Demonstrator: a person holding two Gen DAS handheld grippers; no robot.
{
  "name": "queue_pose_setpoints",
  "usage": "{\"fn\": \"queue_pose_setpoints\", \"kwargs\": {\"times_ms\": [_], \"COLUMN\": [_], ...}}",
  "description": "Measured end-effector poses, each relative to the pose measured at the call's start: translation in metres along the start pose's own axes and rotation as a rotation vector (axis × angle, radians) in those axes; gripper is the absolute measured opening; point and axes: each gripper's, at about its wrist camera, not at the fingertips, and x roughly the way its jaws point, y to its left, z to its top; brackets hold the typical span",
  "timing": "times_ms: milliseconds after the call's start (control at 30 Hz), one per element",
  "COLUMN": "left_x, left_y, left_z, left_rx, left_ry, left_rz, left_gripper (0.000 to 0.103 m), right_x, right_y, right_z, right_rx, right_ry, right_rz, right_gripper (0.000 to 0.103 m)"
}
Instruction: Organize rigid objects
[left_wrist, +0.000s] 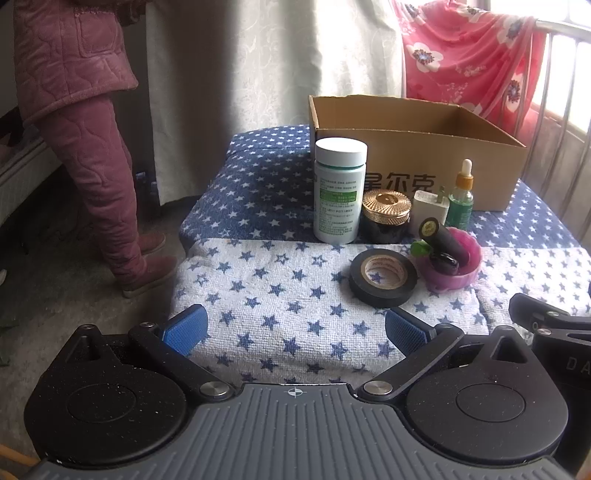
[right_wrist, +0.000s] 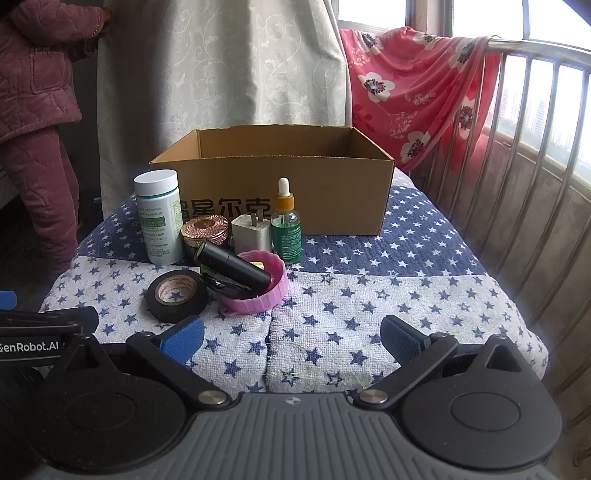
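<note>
Left wrist view: the left gripper (left_wrist: 293, 330) is spread wide with nothing in it. At 1 o'clock sits a black tape roll (left_wrist: 383, 277) lying flat, and behind it a tall white pill bottle (left_wrist: 338, 191) with green label. Right wrist view: the right gripper (right_wrist: 293, 338) is gaping and holding nothing too; a pink bowl (right_wrist: 258, 286) holding a black tube (right_wrist: 232, 266) sits at 11 o'clock, and the open cardboard box (right_wrist: 325, 199) at 12.

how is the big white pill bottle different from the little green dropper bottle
The pill bottle is taller and wider than the dropper bottle. The pill bottle has a flat white screw cap; the dropper bottle has an orange collar with a white bulb. Both stand upright before the cardboard box.
</note>
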Motion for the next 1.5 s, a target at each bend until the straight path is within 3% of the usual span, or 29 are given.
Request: {"fn": "queue_pose_setpoints", "kwargs": {"times_ms": [1500], "left_x": [0.002], "left_y": [0.0018], "left_z": [-0.0005], "left_rx": [0.001], "left_ry": [0.005], "left_rz": [0.006], "left_gripper": [0.103], "right_x": [-0.0035], "right_y": [-0.002], "right_z": [-0.0013], "right_rx": [0.003], "right_ry": [-0.004], "right_rz": [-0.002], "right_gripper": [0.103]}}
